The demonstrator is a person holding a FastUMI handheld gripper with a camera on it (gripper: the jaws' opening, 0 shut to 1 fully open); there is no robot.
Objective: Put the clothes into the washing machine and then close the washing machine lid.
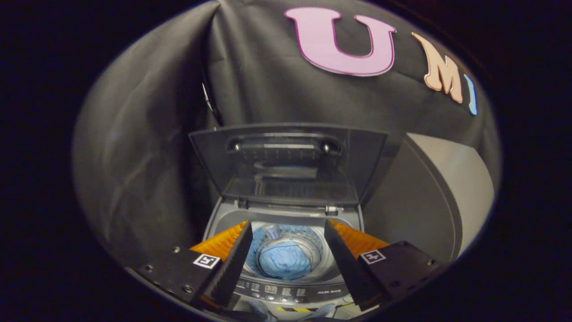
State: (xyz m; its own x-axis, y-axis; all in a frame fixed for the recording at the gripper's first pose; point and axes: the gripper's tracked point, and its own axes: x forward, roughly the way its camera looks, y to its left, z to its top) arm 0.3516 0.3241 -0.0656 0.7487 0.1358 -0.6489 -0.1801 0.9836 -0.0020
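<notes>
Gripper view is showing the gripper [288,257] hanging spread and empty above the washer [286,286], where the soft, light clothes [284,261] are lying in the drum, while the stiff lid [286,163] is standing upright, probably best pushed at its top edge.

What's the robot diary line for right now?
gripper: open, holding nothing | blue clothes: inside drum | washing machine lid: up, open | next: close lid
</notes>
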